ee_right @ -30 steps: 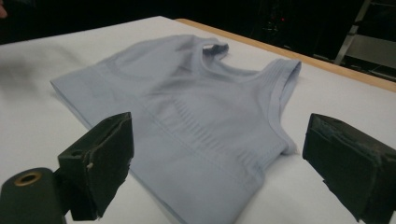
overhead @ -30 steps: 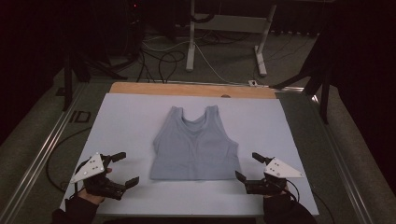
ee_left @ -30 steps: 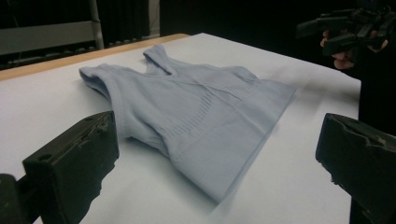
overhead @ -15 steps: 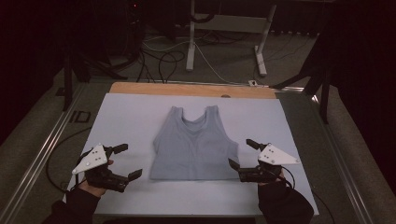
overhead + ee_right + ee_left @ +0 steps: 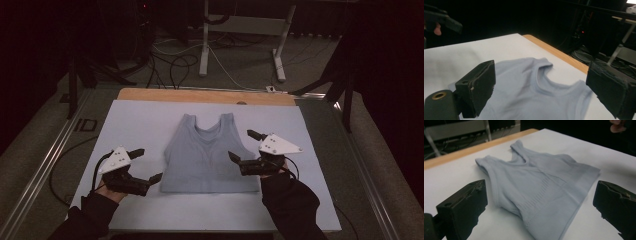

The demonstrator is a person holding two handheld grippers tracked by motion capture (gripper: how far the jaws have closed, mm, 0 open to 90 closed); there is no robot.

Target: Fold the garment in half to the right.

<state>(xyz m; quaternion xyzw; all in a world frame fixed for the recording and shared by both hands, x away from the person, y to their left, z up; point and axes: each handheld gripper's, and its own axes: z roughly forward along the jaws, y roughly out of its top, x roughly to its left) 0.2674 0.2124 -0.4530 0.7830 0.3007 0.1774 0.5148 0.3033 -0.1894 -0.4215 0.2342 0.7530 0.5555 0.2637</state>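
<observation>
A pale blue tank top [image 5: 206, 156] lies flat at the middle of a white table [image 5: 140, 117], straps pointing away from the person and hem nearest them. The right gripper [image 5: 240, 146], jaws spread wide, hovers over the garment's right edge, closer than the left gripper [image 5: 145, 164], also spread wide, just beside the left hem corner. The dim room beyond the table is hard to make out.
</observation>
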